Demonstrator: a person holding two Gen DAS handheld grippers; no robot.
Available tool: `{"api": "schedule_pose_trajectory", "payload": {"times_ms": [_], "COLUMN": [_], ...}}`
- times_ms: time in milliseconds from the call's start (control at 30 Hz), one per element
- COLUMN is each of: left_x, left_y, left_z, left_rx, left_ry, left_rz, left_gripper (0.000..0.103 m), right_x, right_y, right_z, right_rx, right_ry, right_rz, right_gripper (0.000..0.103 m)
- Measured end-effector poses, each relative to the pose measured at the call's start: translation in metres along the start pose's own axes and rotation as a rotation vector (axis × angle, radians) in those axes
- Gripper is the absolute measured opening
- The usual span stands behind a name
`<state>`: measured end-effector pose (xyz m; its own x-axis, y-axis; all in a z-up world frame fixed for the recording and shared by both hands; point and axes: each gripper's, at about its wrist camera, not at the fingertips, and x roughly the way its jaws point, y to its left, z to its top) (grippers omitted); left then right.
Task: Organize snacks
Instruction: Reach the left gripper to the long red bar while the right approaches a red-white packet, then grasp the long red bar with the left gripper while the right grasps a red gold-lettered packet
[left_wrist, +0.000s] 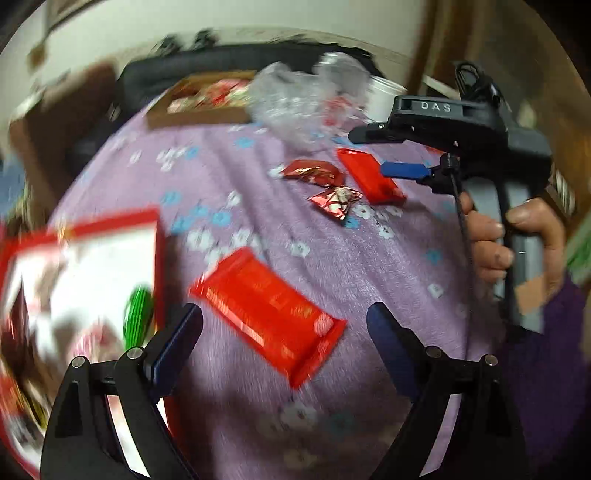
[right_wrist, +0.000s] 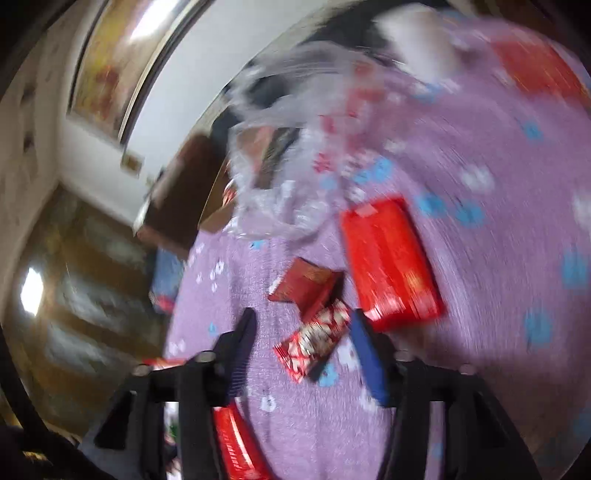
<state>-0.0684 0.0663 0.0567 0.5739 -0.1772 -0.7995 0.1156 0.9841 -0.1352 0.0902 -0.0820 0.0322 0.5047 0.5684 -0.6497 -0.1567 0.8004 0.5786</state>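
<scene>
Purple flowered cloth (left_wrist: 258, 206) with scattered snacks, seen from both wrist cameras. The left gripper (left_wrist: 284, 325) stands released, its blue pads wide apart; a large red packet (left_wrist: 267, 314) lies flat on the cloth between and just beyond the fingertips, touching neither. To the left of that packet sits a red-rimmed box (left_wrist: 85, 258) holding blurred items. Farther across the cloth from the large red packet lie a dark red wrapper (left_wrist: 314, 171), a red-and-white foil wrapper (left_wrist: 334, 201) and a second red packet (left_wrist: 369, 177) — close together, near a crumpled clear plastic bag (left_wrist: 295, 99) and a brown tray (left_wrist: 195, 107). The right gripper (right_wrist: 303, 328) is likewise unclenched — the red-and-white foil wrapper (right_wrist: 314, 339) lies on the cloth between its fingers, not pinched; the second red packet (right_wrist: 388, 262) lies just beyond its right finger. A hand (left_wrist: 517, 240) grips the right tool's handle.
</scene>
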Motion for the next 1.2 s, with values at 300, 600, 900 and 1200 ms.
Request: {"api": "schedule_pose_trajectory", "payload": {"times_ms": [300,600,900,1200], "left_x": [0.038,0.056,0.093,0.087], "left_y": [-0.001,0.005,-0.024,-0.04], "left_z": [-0.009,0.011,0.024,0.025], "left_rx": [-0.246,-0.352,-0.028,0.102], "left_ry": [0.218,0.224,0.199,0.184], "left_rz": [0.022,0.1,0.148,0.015], "left_gripper": [0.091,0.092,0.103,0.103], "right_x": [0.065,0.094,0.044,-0.004], "right_y": [0.055,0.047,0.009,-0.042], "right_z": [0.025,0.015,-0.011,-0.028], "right_rx": [-0.499,-0.43,-0.217,-0.12], "right_ry": [0.148,0.159,0.2,0.182], "right_rz": [-0.249,-0.263,-0.25,-0.146], "right_gripper": [0.073,0.037,0.035,0.032]}}
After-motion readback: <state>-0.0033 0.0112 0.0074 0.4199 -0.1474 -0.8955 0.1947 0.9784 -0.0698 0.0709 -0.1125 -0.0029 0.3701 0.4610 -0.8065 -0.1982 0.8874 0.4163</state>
